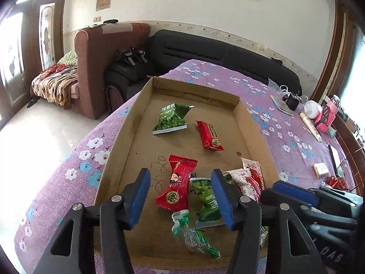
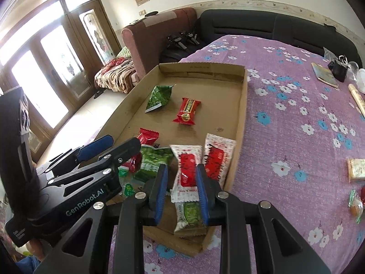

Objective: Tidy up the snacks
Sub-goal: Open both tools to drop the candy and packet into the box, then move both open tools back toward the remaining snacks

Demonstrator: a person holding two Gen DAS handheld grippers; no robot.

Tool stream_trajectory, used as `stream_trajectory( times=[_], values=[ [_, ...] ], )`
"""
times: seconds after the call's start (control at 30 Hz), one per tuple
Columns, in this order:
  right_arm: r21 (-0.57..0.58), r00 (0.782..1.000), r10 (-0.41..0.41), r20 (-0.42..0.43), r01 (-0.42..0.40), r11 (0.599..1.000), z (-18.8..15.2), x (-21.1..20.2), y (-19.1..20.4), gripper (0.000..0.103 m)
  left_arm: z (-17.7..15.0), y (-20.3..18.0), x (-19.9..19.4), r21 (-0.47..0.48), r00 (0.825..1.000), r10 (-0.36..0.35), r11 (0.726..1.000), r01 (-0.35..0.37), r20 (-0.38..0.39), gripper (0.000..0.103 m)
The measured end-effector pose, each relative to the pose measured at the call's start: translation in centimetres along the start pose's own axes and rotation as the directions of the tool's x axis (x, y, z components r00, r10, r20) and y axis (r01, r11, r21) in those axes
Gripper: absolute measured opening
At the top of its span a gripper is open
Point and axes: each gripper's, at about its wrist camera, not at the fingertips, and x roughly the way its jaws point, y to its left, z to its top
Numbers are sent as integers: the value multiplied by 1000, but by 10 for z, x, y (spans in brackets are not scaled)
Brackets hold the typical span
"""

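A: State the condition of each gripper, nearest items first.

B: The left gripper (image 1: 182, 196) stands released above the near end of the cardboard tray (image 1: 118, 141). Its pads touch nothing. A red candy (image 1: 176, 182), a green pea packet (image 1: 206, 198) and a clear green wrapper (image 1: 194, 237) lie on the tray floor below it. The right gripper (image 2: 181, 191) is clenched on a white sachet (image 2: 186, 171) with a red panel, at the tray's near right corner.

A: What could go wrong from here?

B: The held sachet overlaps a green sachet (image 2: 190, 217) beneath it and lies just beside a second white sachet (image 2: 217, 155). In his judgement, a lift could drag either neighbour over the low tray wall. The two grippers also work close together, so a sideways move could make them collide.

A: What does one view show that the other omits?

B: Only the right wrist view shows the grip on the sachet. The left wrist view shows just the right gripper's outer side. Farther along the tray, both views show a green bag (image 1: 170, 119) and a red bar (image 1: 209, 134). Loose wrapped sweets (image 2: 355, 203) on the purple cloth (image 2: 285, 114) appear in the right view only.
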Motion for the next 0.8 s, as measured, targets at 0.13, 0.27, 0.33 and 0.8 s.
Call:
stream_trajectory(
  times=[0.13, 0.27, 0.33, 0.8],
  values=[
    [35, 1000, -7, 16, 6, 999, -3, -14, -16, 25, 0, -1, 0, 0, 1000, 3, 1000, -3, 4, 59],
    [83, 999, -28, 41, 25, 996, -6, -35, -41, 25, -1, -4, -2, 15, 1000, 17, 1000, -17, 14, 59],
    [107, 998, -48, 50, 42, 993, -9, -45, -55, 25, -1, -7, -3, 27, 999, 24, 999, -25, 21, 59],
    [324, 951, -293, 98, 248, 913, -39, -105, -196, 24, -7, -64, -32, 181, 997, 29, 983, -41, 72, 65]
  ],
)
